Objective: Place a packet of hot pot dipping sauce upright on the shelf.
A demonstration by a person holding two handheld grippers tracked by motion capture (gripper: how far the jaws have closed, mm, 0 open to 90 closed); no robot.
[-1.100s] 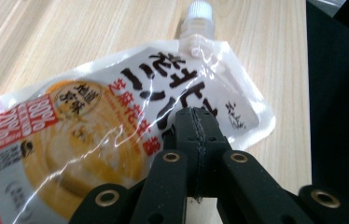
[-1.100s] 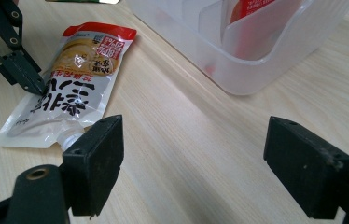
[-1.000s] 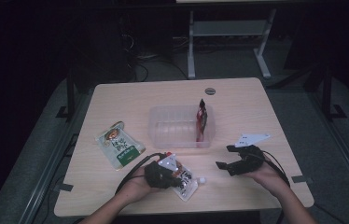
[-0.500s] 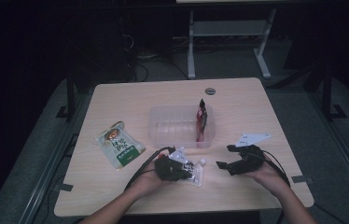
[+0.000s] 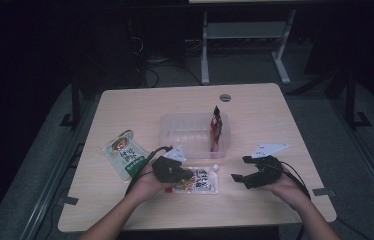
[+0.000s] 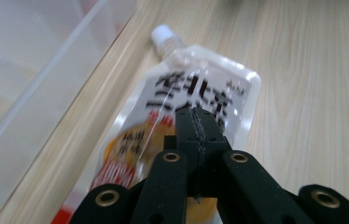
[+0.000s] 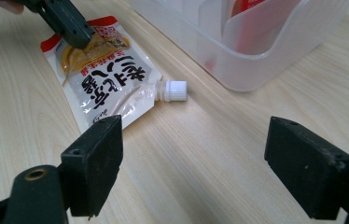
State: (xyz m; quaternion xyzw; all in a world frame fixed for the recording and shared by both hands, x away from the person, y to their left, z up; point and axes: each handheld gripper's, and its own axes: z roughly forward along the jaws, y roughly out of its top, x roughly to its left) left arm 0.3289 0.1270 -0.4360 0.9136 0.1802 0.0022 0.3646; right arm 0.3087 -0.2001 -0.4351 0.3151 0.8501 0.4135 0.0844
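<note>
A white spouted pouch (image 5: 201, 181) with black lettering lies on the wooden table just in front of a clear plastic tub (image 5: 175, 139). My left gripper (image 5: 184, 176) is shut on the pouch's lower end. In the left gripper view the jaws meet over the pouch (image 6: 200, 88), whose white cap points away. My right gripper (image 5: 241, 169) rests to the right of the pouch, open with nothing between its pads (image 7: 99, 163). In the right gripper view the pouch (image 7: 107, 79) lies ahead, with the left gripper (image 7: 67, 21) on its far end.
A red packet (image 5: 216, 127) stands upright at the tub's right end, and shows through the tub wall (image 7: 256, 70). A green-and-white pouch (image 5: 125, 155) lies flat at the left of the table. A round grommet (image 5: 225, 97) sits near the far edge.
My left gripper has carried the spouted pouch away from the near edge, toward the tub and a little to the right. The right gripper has stayed where it was.
</note>
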